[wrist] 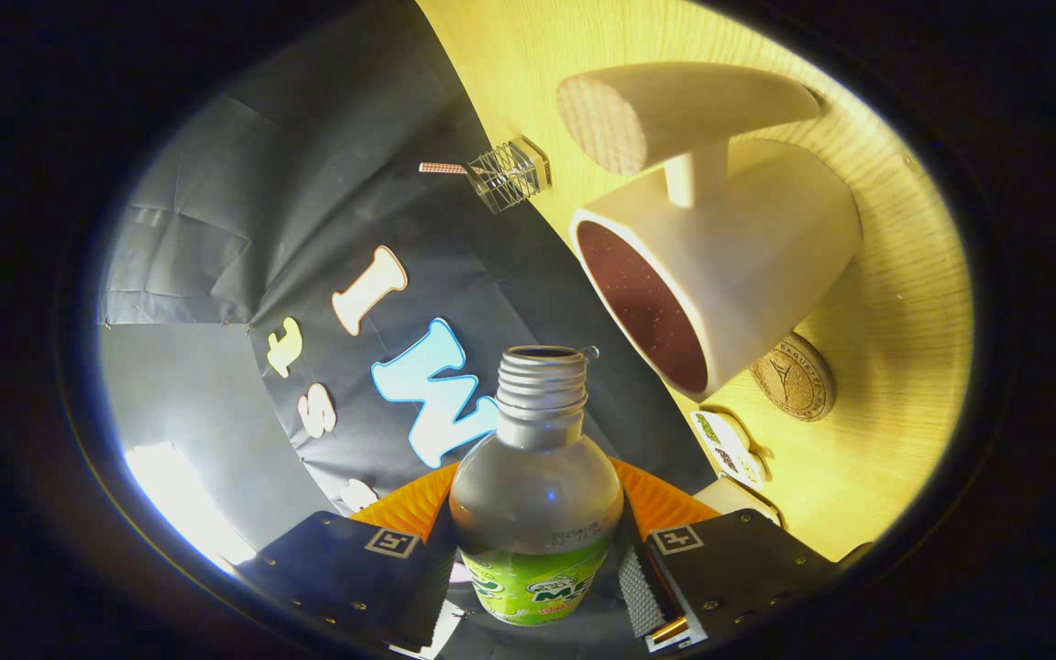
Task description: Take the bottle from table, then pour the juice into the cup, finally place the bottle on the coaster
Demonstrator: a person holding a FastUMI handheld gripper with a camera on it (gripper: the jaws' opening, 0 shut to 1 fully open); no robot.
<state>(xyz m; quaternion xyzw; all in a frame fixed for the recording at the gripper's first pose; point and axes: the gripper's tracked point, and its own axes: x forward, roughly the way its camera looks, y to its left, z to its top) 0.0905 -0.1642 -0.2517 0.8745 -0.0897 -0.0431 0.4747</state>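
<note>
— Your gripper [537,568]: what state?

— Closed on the bottle [537,495], a finger pressing each side. The cap is off, and you hold it tilted, mouth aimed toward the cup [720,266].

— Cup and coaster?

— Your cup stands on the bench [895,440] beyond the fingers, dark inside. The coaster [794,376] lies just beside its base. A wire holder [510,174] sits farther off.

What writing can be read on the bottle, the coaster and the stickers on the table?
Green label on the clear plastic bottle, clamped in the gripper: big letters, partly hidden, no whole word.
Small dark print above that label: too small.
Round cork coaster beside the white cup: stamped text, blurred.
Stickers on the yellow wooden table: too small.
</note>
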